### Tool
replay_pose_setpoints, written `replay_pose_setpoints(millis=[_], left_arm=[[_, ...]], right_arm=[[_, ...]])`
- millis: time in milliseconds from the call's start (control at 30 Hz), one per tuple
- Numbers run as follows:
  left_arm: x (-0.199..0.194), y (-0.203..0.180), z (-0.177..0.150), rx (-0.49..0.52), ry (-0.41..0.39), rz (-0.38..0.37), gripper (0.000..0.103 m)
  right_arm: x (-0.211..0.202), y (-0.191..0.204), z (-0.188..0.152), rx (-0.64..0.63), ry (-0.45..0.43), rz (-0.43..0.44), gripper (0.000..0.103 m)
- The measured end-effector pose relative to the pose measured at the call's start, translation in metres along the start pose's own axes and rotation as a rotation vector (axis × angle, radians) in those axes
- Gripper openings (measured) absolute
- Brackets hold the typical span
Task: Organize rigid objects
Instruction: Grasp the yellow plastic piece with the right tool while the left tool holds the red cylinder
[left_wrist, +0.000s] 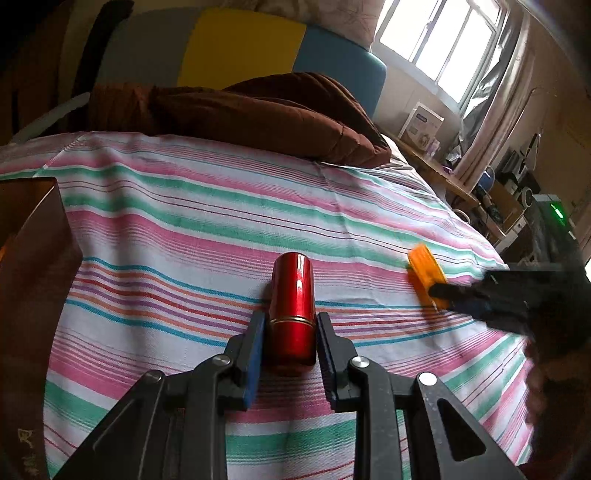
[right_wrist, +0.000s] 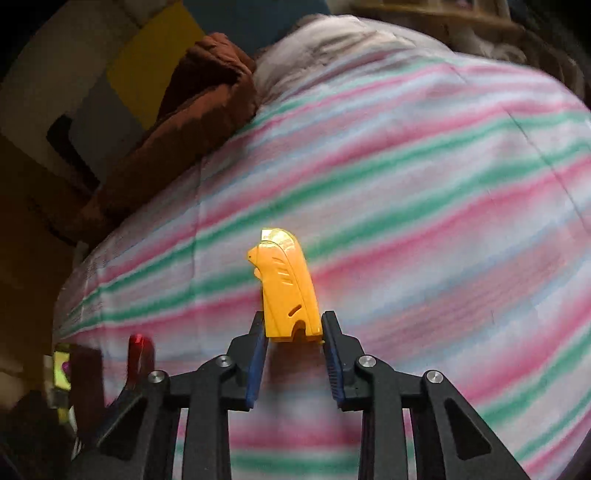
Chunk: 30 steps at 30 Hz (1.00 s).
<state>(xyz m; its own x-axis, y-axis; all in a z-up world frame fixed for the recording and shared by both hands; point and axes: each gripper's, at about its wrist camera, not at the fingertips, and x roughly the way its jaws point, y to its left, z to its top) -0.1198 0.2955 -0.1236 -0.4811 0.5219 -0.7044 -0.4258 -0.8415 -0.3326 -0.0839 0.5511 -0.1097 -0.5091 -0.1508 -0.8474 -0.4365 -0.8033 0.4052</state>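
Observation:
A glossy red cylinder (left_wrist: 292, 306) with a gold band is clamped between the blue pads of my left gripper (left_wrist: 291, 325), just above the striped bedsheet (left_wrist: 184, 229). A flat orange-yellow plastic piece (right_wrist: 286, 286) stands on edge between the pads of my right gripper (right_wrist: 293, 326), which is shut on its near end. In the left wrist view the same orange piece (left_wrist: 424, 273) shows at the right with the right gripper (left_wrist: 443, 291) on it. The red cylinder (right_wrist: 140, 354) appears blurred at the lower left of the right wrist view.
A brown box (left_wrist: 33, 266) stands at the left edge of the bed. A brown folded quilt (left_wrist: 266, 110) lies at the far side against a yellow and blue headboard (left_wrist: 240, 51). A cluttered desk (left_wrist: 491, 192) runs beside the bed under the window.

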Motion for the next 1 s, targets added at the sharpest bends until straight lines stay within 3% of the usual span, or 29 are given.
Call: replay_pose_setpoints(millis=[133,233,367,533,667,733,833,967,1000], left_arm=[[0.0,0.003,0.001,-0.013,0.001,-0.015,0.026],[0.0,0.006,0.001,-0.031,0.005,-0.035,0.026],[-0.003,0.005,0.001,-0.027,0.02,-0.038,0.026],[-0.012,-0.01,-0.006,0.071,0.039,0.03,0.026],[-0.016,-0.009,-0.008,0.07,0.046,0.034,0.026],[-0.016,-0.013,-0.006,0.094,0.053,0.051,0.028],[-0.013,-0.02,-0.003,0.128,0.056,0.063,0.031],[0.003,-0.024,0.006,0.122,0.09,0.067,0.031],[0.004,-0.026,0.007,0.142,0.086,0.076,0.031]], right_arm=[[-0.012,0.001,-0.036,0.015,0.036,0.047,0.03],[-0.016,0.005,-0.057,-0.031,0.005,0.07,0.03],[-0.015,0.006,-0.058,-0.043,-0.005,0.067,0.03],[-0.018,0.019,-0.063,-0.125,-0.004,0.01,0.032],[-0.02,0.026,-0.059,-0.141,-0.027,0.041,0.062],[-0.019,0.034,-0.057,-0.181,-0.051,0.02,0.064],[-0.015,0.044,-0.058,-0.251,-0.054,-0.021,0.06],[-0.014,0.035,-0.055,-0.242,-0.055,-0.08,0.029],[-0.014,0.031,-0.054,-0.226,-0.053,-0.072,0.028]])
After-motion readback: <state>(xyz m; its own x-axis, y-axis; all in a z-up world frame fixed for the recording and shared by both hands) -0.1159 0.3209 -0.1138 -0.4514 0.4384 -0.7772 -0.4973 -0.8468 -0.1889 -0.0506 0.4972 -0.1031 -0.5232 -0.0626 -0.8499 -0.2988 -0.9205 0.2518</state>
